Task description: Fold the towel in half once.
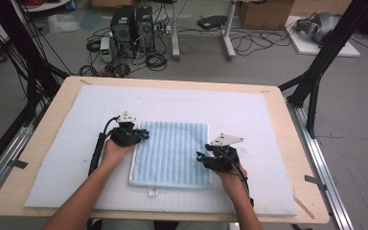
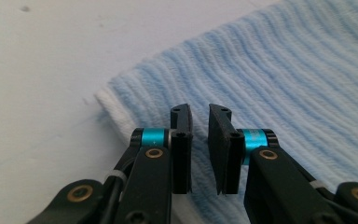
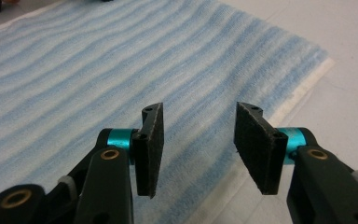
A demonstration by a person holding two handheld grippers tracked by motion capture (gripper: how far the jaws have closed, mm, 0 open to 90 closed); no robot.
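Observation:
A folded light-blue striped towel [image 1: 171,152] lies flat in the middle of the white mat [image 1: 249,110]. My left gripper [image 1: 145,135] is at the towel's far left corner, pointing right. In the left gripper view the left gripper [image 2: 200,116] hovers over the towel [image 2: 284,70] near its white edge, jaws only a narrow gap apart with nothing between them. My right gripper [image 1: 199,156] is at the towel's right edge, towards the near corner, pointing left. In the right gripper view the right gripper [image 3: 198,116] stands wide open just above the towel [image 3: 98,60] and its edge.
The mat covers most of a wooden table [image 1: 48,120]. A small white tag [image 1: 152,192] lies on the mat just in front of the towel. Black frame posts [image 1: 316,72] stand at the table's sides. Computers and cables [image 1: 129,33] sit on the floor beyond.

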